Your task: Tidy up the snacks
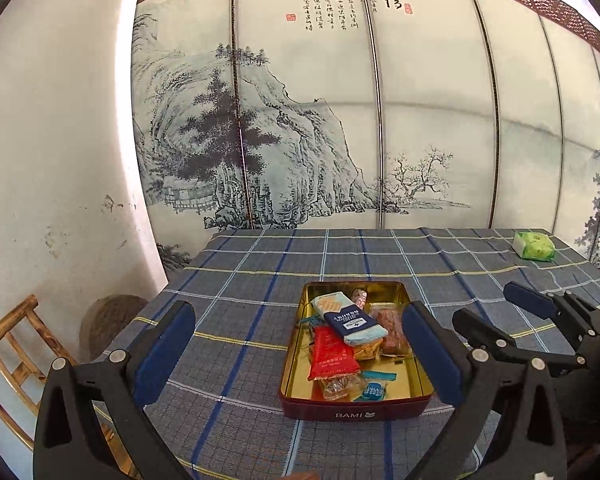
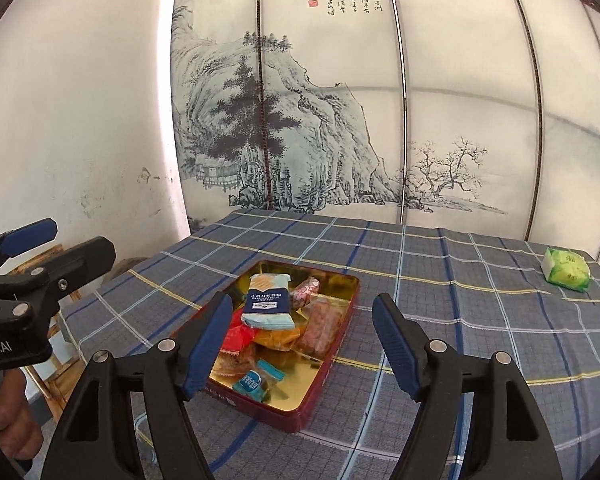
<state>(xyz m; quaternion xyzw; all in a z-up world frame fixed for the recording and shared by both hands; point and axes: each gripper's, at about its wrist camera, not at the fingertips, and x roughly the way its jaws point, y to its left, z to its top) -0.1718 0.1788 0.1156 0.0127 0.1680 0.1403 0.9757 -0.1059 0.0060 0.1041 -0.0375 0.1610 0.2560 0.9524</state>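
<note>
A dark red tin [image 1: 354,414] with a gold inside sits on the plaid tablecloth and holds several wrapped snacks: a navy and light blue packet [image 1: 354,322], a red packet [image 1: 332,354], a small blue sweet [image 1: 374,392]. The tin also shows in the right wrist view [image 2: 332,356]. A green snack pack [image 1: 535,245] lies alone at the far right of the table, also in the right wrist view [image 2: 567,270]. My left gripper [image 1: 298,354] is open and empty, above the tin's near left side. My right gripper [image 2: 302,346] is open and empty, just right of the tin.
The table [image 1: 240,280] has a blue-grey plaid cloth and stands against a painted folding screen [image 1: 300,120]. A white wall and a bamboo chair [image 1: 8,344] are at the left. The right gripper shows at the right of the left wrist view [image 1: 500,314].
</note>
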